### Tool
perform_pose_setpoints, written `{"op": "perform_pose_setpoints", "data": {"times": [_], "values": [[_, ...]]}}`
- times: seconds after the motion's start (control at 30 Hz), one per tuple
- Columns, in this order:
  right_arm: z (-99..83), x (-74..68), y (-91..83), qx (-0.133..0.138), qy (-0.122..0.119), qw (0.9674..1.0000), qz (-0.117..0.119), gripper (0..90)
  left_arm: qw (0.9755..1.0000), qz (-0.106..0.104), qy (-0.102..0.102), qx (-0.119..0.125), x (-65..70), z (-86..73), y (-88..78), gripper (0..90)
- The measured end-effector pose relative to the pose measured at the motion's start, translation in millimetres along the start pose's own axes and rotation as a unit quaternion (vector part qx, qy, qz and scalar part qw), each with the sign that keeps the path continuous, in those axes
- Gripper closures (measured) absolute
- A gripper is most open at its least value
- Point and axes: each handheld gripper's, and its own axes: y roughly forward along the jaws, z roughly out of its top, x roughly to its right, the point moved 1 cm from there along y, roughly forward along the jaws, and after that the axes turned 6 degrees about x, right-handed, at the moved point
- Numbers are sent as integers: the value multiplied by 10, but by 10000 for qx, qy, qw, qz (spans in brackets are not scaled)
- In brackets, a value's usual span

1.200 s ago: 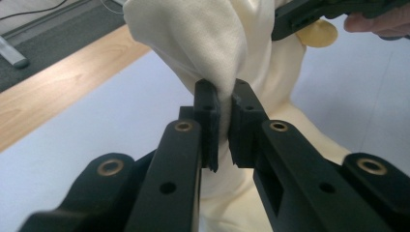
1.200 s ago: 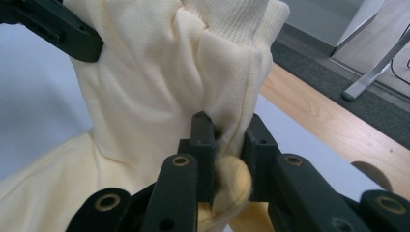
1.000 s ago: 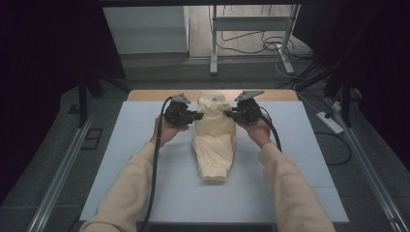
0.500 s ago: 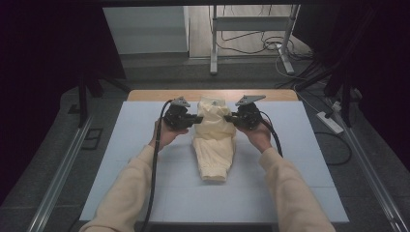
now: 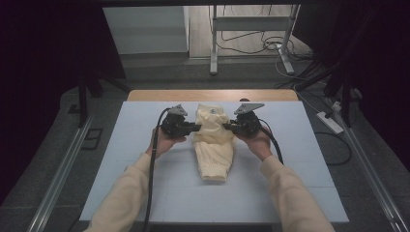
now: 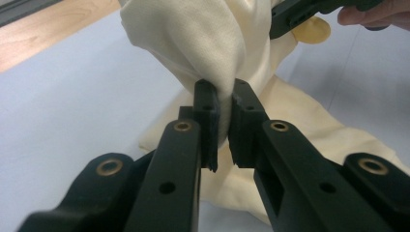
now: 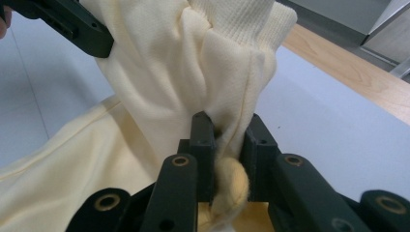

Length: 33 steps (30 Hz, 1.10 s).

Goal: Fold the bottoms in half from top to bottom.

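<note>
pale blue sheeting covered the worktop (image 5: pixel 121 159), with a strip of bare wood at its far edge and dark floor, cables and a metal stand beyond. a cream sweatshirt (image 5: pixel 212 145) lay lengthwise at the middle of the sheet, its near part flat on the surface and its far part gathered up off it between the two tools. the left tool (image 5: pixel 197 127) was closed on a fold of the cloth at the garment's left side; in the left gripper view the fabric sat pinched between the pads (image 6: pixel 212 121) with almost no gap. the right tool (image 5: pixel 225 127) was clamped on a thicker bunch at the right side, and in the right gripper view a wad of cloth bulged out below the pads (image 7: pixel 202 145), with the ribbed band (image 7: pixel 241 19) standing above. both forearms, in cream sleeves, came in from the near edge and angled inward, the hands level with each other and the tools pointing toward one another across the garment. the step looked like a fold or lay-down of the raised part; it would go best with both hands kept at one height and moved together, the cloth held lightly taut between them so it settled flat, and the grips released only once the fabric rested on the sheet.
</note>
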Motion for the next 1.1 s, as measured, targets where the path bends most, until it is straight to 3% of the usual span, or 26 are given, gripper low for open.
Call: {"op": "perform_pose_setpoints", "data": {"times": [0.33,0.63,1.1], "values": [[-85,-46,-11,-74,2,10000,41,769,10000,-51,6,-43,54,-76,21,824],[-99,-90,-84,54,-29,10000,49,769,9999,-139,21,10,121,-102,-15,822],[-272,-231,-130,27,-48,9998,181,769,9997,-224,38,-108,235,-311,1,811]]}}
